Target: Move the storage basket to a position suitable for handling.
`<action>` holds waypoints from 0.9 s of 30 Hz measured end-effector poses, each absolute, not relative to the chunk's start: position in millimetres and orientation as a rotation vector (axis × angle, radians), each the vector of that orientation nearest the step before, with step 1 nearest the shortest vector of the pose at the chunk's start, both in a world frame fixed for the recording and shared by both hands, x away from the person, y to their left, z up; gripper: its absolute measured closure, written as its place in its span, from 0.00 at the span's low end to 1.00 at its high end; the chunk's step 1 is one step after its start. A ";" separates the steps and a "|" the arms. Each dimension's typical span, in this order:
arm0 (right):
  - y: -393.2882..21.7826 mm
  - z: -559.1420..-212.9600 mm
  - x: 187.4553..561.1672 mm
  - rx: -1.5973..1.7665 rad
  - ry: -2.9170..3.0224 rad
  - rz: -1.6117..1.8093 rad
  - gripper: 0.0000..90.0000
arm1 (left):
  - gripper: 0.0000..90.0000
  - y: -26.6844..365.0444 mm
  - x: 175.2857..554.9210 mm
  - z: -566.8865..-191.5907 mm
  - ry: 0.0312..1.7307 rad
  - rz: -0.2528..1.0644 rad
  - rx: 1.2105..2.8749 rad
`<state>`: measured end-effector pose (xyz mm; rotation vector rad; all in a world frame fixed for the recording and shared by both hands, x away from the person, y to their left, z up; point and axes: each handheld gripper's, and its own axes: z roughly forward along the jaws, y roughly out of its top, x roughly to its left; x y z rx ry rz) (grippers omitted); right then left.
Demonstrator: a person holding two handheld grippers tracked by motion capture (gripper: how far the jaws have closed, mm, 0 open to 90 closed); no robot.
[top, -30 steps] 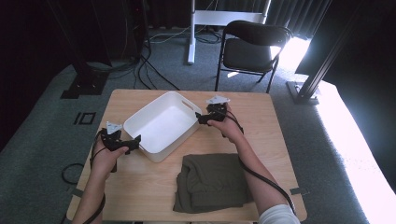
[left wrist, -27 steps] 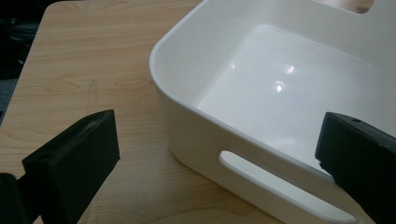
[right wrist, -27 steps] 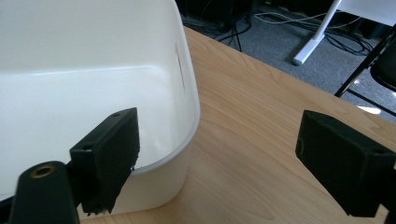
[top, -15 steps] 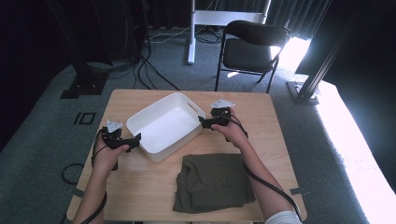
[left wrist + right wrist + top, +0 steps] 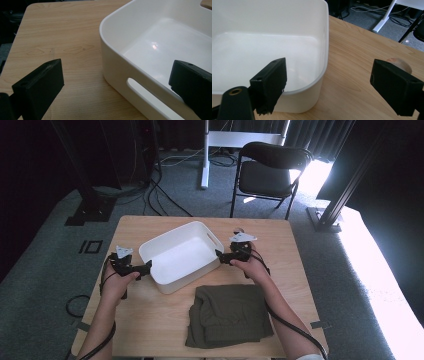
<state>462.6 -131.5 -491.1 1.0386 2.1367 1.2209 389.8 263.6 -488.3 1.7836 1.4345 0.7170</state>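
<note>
I am sitting at a pale wooden table [image 5: 150, 320] with a fine, light grain, holding a black two-jaw gripper in each hand. My left gripper [image 5: 146, 268] is pointing at the near-left end of a white, smooth plastic bin [image 5: 181, 256] with rounded corners and a glossy, empty floor; its jaws are standing wide apart, gripping nothing. In the left gripper view, one blocky matte jaw is hanging over the bare wood outside the bin's wall and the other over the inside, so the rim with its long handle slot [image 5: 147, 96] is lying between them, with no contact that I can make out. The bin is sitting slantwise on the middle of the table, toward its far half. Just beside it on the near side, a dark olive folded cloth [image 5: 229, 316], soft and creased, is lying flat on the wood, apart from both tools. My right gripper [image 5: 219, 256] is reaching the bin's right end, its jaws spread as well: in the right gripper view one is hovering over the curved rim and the other over the open tabletop, clasping nothing.
</note>
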 end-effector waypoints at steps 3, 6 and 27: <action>-132.4 -491.5 459.1 1.033 2.134 1.222 0.16 | 0.01 262.9 392.3 -488.3 1.435 0.720 1.791; -133.8 -492.1 451.8 1.032 2.130 1.226 0.16 | 0.01 263.0 395.4 -489.4 1.437 0.719 1.793; -135.6 -494.1 416.1 1.010 2.132 1.245 0.16 | 0.01 261.2 414.1 -494.3 1.452 0.728 1.814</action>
